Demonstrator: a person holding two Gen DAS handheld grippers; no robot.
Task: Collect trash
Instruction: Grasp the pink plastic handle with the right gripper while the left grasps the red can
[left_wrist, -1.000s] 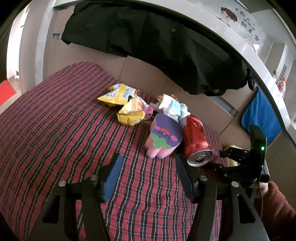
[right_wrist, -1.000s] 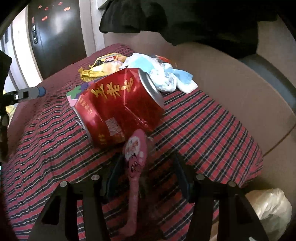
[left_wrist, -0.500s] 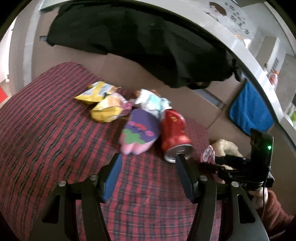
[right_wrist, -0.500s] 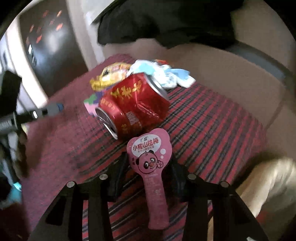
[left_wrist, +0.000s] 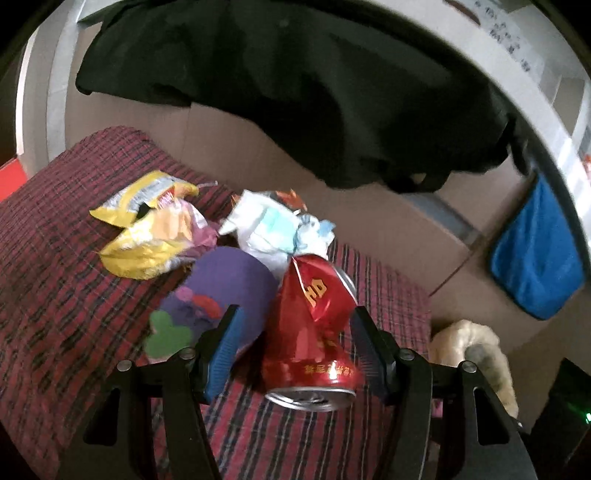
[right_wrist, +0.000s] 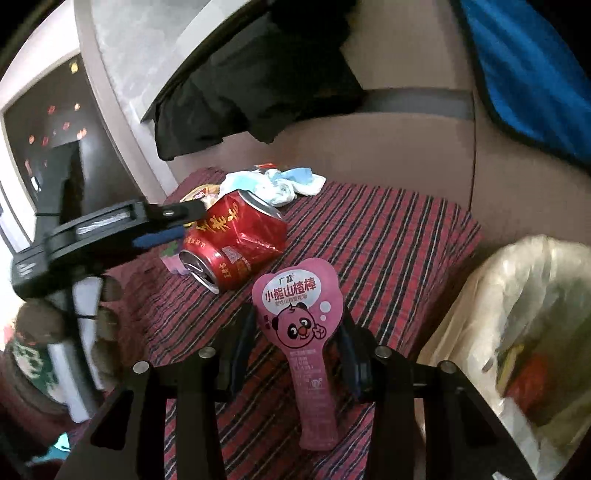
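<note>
purple wrapper (left_wrist: 221, 291) partly hidden behind red can (left_wrist: 314, 325), trash bag (right_wrist: 524, 332) blurred, cut off

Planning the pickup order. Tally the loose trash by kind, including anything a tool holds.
Crushed red can: 1
Yellow snack bags: 2
White-and-blue crumpled wrapper: 1
Purple wrapper: 1
Pink panda wrapper, in right tool: 1
Total: 6
</note>
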